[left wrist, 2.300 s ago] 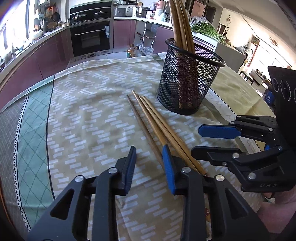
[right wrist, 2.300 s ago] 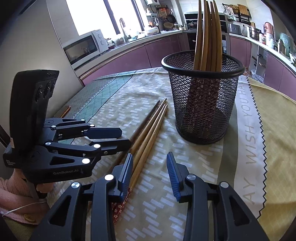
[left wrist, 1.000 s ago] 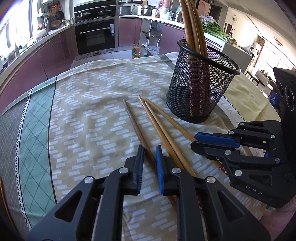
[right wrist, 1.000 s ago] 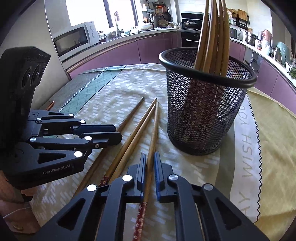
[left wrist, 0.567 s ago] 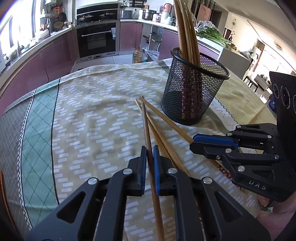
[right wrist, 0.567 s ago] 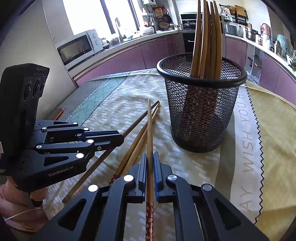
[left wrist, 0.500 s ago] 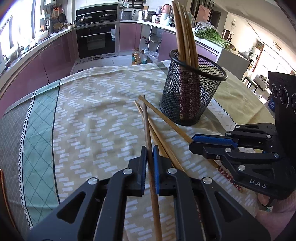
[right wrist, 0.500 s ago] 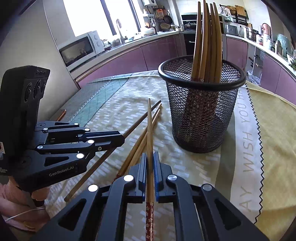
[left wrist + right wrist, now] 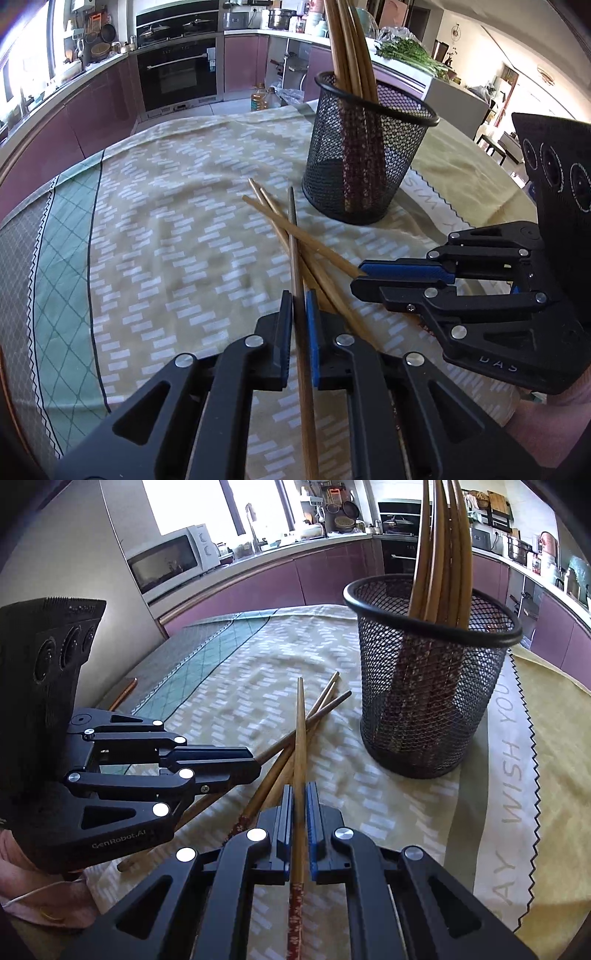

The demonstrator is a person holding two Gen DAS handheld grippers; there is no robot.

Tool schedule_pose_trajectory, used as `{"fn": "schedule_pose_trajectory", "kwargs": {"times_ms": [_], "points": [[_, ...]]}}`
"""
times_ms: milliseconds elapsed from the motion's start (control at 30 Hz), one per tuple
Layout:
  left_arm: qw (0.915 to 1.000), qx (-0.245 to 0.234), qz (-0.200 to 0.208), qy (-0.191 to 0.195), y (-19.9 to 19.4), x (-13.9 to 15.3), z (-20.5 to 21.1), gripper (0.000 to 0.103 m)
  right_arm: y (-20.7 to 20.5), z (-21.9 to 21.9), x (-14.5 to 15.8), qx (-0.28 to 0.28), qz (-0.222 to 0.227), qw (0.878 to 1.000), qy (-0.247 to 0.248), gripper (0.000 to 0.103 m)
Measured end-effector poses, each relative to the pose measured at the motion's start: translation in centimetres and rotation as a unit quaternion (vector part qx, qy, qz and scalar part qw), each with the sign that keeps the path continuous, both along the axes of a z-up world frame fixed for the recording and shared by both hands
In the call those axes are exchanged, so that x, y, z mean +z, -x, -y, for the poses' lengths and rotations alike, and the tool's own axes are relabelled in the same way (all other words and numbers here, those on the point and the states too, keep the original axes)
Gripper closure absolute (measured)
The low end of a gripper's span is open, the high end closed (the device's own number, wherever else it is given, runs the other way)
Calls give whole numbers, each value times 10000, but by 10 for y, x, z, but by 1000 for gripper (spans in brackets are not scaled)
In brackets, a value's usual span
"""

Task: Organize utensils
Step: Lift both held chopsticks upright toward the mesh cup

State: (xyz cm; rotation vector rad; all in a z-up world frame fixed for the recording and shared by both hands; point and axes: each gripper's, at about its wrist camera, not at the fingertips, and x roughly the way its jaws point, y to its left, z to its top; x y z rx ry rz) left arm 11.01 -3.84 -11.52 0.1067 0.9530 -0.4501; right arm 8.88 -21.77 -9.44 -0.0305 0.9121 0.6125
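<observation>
While each gripper (image 9: 298,295) (image 9: 300,790) clamps a chopstick (image 9: 295,258) (image 9: 300,738), only right view shows microwave (image 9: 168,563)

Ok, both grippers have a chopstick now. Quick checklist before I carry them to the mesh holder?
1. Left gripper shut on its chopstick: ok.
2. Right gripper shut on its chopstick: ok.
3. Mesh holder upright on the tablecloth: ok.
4. Room among the chopsticks already in the holder: ok.
5. Held sticks clear of the two loose chopsticks: cannot tell.
</observation>
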Motion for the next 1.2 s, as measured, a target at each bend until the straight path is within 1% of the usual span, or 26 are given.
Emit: {"fn": "schedule_pose_trajectory", "kwargs": {"times_ms": [67, 267, 333, 533, 867, 1200], "points": [[10000, -27, -28, -39, -1, -3, 0, 91, -2, -1, -2, -16, -20, 10000, 32, 95], [10000, -71, -25, -54, -5, -3, 2, 91, -5, -1, -2, -9, -12, 10000, 35, 95], [9999, -48, 5, -96, -6, -3, 4, 94, -4, 0, -2, -2, -17, 10000, 15, 97], [9999, -20, 91, -38, -4, 3, 3, 95, 2, 6, 7, -21, 102, 9999, -102, 97], [9983, -96, 464, 331, 9, 41, -4, 95, 17, 18, 43, -6, 590, 9977, -336, 97], [9941, -273, 680, 803, 18, 75, -14, 95, 25, 36, 71, -181, 931, 9938, -583, 97]]}}
